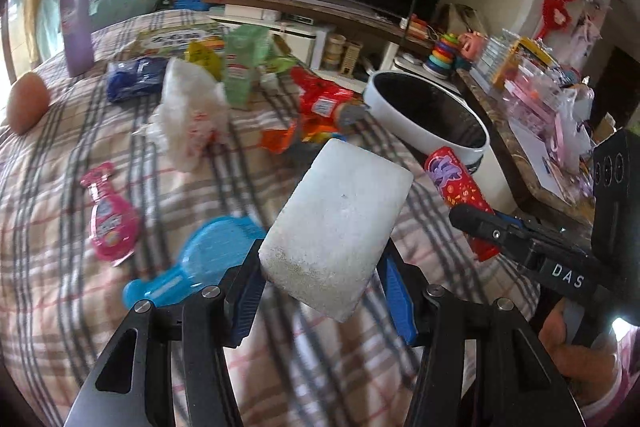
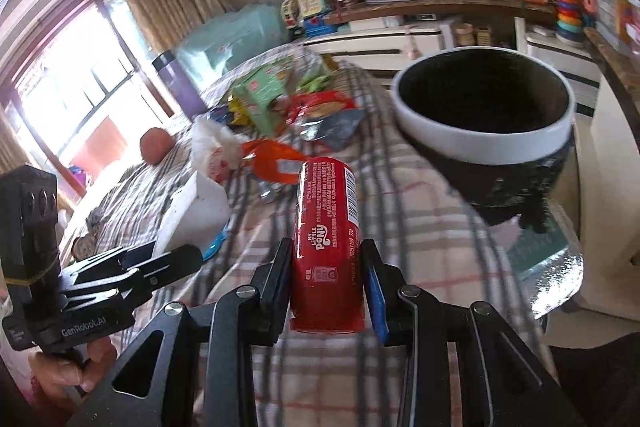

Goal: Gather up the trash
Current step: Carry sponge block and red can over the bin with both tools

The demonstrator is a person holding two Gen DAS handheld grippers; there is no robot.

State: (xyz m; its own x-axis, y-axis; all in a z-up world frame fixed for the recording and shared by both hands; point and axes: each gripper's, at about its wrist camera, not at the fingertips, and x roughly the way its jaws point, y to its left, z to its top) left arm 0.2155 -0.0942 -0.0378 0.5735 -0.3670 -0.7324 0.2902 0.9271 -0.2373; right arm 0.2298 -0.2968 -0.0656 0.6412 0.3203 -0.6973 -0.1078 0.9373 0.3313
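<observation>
Foam block (image 1: pixel 340 223) sits clamped in the left gripper (image 1: pixel 320 279), lifted above the plaid bedspread (image 1: pixel 60 227); red packet (image 2: pixel 326 247) is pinched by the right gripper (image 2: pixel 326 279), both near the white-rimmed bin (image 2: pixel 484 143) at the bed's edge.

The bin (image 2: pixel 484 143) mouth gapes unobstructed; wrappers (image 2: pixel 320 111) crowd the blanket (image 2: pixel 420 219) beside the bin, bare plaid nearer it.

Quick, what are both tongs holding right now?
Left tongs: closed on the white foam block.
Right tongs: closed on the red snack tube.
</observation>
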